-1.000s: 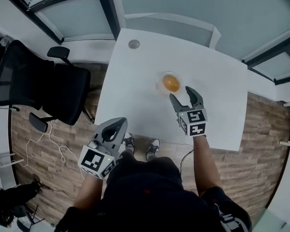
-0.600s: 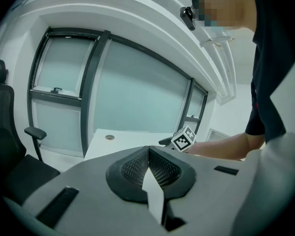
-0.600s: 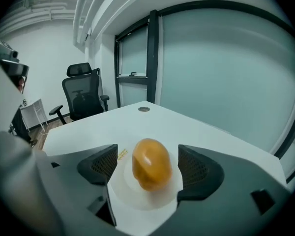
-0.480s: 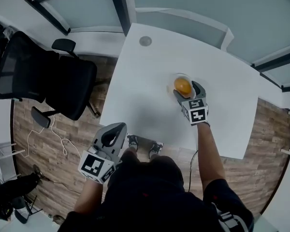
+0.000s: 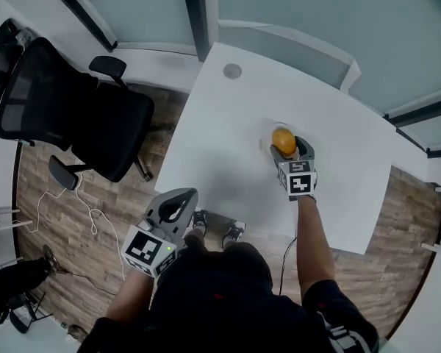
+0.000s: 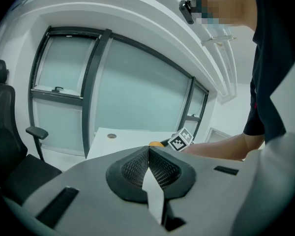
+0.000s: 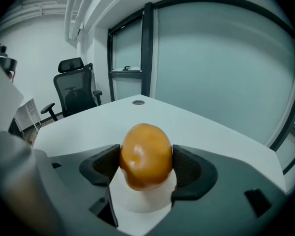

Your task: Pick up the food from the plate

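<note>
The right claw point(image 5: 289, 148) is closing on the food point(image 7: 146, 154), a glossy orange lump sitting squarely between its jaws. Both pads look to be touching its sides, though how firmly is hard to judge. Just below the jaws, under the food, is the white plate point(image 7: 140, 200), which rests on the white table point(image 5: 228, 134). The left claw point(image 6: 149, 156) hangs off the table's near edge, well apart from the right one, clenched on nothing. Ahead and to its left stands a black chair point(image 5: 81, 123).
</note>
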{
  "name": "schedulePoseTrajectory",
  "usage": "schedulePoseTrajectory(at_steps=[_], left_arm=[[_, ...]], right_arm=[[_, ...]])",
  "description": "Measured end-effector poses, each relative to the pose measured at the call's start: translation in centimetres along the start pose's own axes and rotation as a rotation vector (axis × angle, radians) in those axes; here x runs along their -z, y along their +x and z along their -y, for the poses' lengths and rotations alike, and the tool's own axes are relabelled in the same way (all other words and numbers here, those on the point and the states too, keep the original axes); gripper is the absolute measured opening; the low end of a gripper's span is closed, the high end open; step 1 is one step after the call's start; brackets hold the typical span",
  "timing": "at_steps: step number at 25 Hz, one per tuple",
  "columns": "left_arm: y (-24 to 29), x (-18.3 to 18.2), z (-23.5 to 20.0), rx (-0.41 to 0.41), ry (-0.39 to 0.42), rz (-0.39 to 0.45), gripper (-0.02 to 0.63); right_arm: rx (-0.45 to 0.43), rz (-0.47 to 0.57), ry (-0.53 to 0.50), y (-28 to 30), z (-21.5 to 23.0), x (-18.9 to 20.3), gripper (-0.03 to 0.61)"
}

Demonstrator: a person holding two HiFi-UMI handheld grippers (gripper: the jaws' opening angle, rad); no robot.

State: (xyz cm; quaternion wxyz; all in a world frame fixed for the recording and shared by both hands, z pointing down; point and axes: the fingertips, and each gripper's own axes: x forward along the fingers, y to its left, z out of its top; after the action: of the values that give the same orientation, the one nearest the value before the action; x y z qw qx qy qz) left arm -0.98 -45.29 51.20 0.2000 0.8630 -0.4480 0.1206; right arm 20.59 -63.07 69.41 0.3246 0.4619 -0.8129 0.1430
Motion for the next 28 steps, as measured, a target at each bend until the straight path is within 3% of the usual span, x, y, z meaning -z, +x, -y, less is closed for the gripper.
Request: schedulePoseTrajectory(at_steps=[8, 17, 28], left_arm=[[-1.0, -2.4, 1.1, 0.046, 0.052, 0.049, 0.020], [-3.5, -8.0, 3.1, 0.103, 0.183, 0.168, 0.020], [-5.9, -13.2, 8.3, 0.184, 0.290, 0.256, 0.020]], right_arm=[[0.032, 0.204, 0.065, -8.2, -1.4, -5.9, 0.347], [-0.033, 0.440, 0.117, -21.7, -6.6, -11.8, 0.347], [0.109, 0.665, 0.072, -36.7, -6.4, -14.4, 0.347]])
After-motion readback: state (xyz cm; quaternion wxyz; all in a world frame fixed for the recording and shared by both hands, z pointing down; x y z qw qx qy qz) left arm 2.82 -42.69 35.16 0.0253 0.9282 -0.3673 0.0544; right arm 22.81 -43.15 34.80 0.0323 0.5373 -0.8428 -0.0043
